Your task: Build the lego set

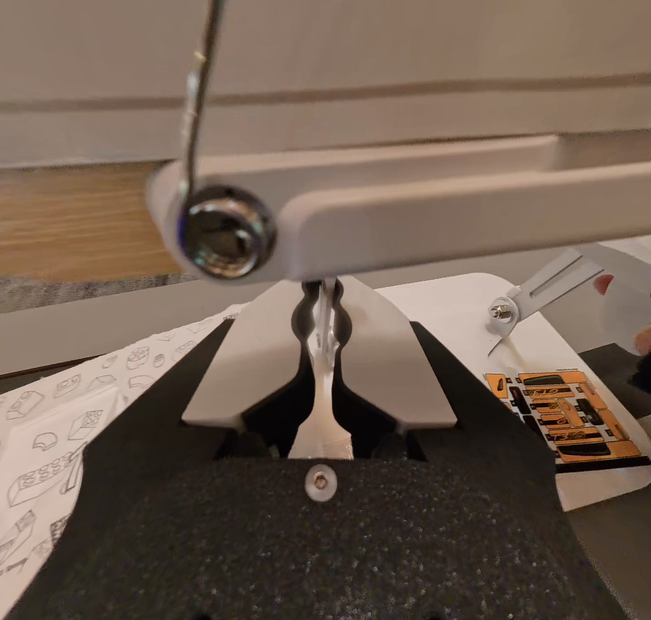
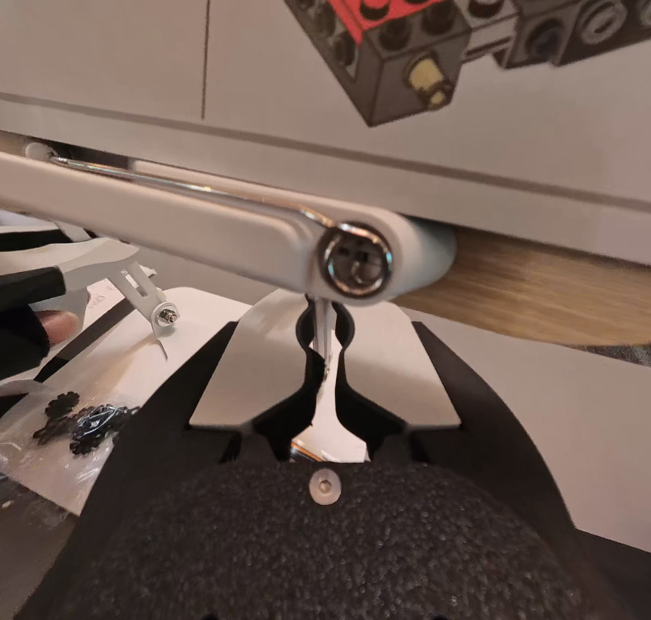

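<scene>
Glossy chrome knob (image 1: 225, 233), matt plastic bar (image 1: 458, 226)

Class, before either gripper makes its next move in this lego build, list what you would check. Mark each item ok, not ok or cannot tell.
1. Left gripper closed: ok, jaws shut with only a thin white strip between them.
2. Right gripper closed: ok, same.
3. Brick held by either gripper: cannot tell, the tips are hidden under the stand's white page-holder arm.
4. Instruction page visible: ok, the build picture shows above the arm.
5. Sticker sheet in sight: ok, it lies flat to the right.
6. Bag of black parts opened: cannot tell.
</scene>
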Motion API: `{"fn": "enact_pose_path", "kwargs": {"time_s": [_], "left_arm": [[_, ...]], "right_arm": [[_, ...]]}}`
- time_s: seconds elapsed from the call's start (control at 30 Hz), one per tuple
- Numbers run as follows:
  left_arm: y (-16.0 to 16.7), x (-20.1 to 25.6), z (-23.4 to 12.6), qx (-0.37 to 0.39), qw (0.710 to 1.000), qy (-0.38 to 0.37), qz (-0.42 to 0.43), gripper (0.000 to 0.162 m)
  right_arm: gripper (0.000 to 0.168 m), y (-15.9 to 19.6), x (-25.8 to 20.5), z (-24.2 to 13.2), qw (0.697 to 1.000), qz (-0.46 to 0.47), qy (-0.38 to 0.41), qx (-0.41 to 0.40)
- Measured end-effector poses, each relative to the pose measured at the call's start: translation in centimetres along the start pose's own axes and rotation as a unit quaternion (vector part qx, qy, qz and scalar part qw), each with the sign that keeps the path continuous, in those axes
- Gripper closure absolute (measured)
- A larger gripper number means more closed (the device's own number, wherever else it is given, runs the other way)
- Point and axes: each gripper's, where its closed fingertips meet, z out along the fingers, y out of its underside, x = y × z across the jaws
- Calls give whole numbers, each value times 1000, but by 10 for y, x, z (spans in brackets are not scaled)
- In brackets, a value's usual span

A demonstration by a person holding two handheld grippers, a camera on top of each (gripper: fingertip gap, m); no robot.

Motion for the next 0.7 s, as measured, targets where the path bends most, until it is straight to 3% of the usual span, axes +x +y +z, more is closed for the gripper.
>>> {"fn": "enact_pose_path", "kwargs": {"time_s": [0.3,0.7], "left_arm": [[5,0,-11,-42,999,-12,24,155],[16,11,-46,-63,997,-14,37,156]], "right_arm": [[165,3,-6,-8,999,-22,-10,-46],[166,9,-16,-47,996,-38,-19,-74]]}}
